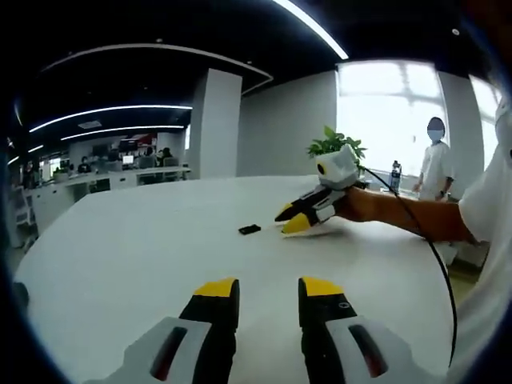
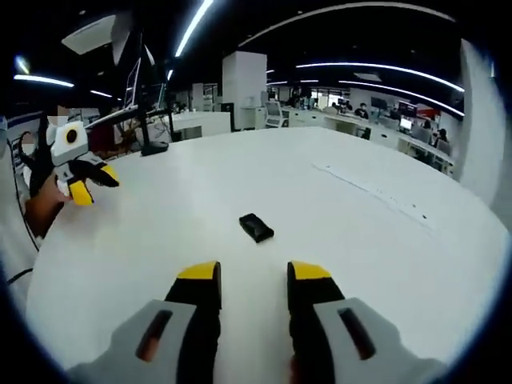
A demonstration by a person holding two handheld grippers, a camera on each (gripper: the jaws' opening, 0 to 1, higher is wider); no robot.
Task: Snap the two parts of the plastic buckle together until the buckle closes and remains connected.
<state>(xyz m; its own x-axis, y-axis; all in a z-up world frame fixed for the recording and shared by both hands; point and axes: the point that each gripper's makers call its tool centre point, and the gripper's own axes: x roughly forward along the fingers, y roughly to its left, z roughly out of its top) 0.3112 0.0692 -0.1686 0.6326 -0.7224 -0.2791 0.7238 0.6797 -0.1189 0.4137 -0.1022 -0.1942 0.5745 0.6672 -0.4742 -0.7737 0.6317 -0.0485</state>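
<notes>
The black plastic buckle lies flat on the white table as one small dark piece; I cannot tell whether its halves are joined. My right gripper stands open just short of it, nothing between its yellow-tipped jaws. In the left gripper view the buckle rests farther out, with the right gripper beside it on its right, held by a hand. My left gripper hovers open and empty over the table. The left gripper also appears at the far left of the right gripper view.
A potted plant and a water bottle stand at the table's far edge, where a person stands by the window. A black cable trails along the arm. Monitor stands and office desks lie beyond the table.
</notes>
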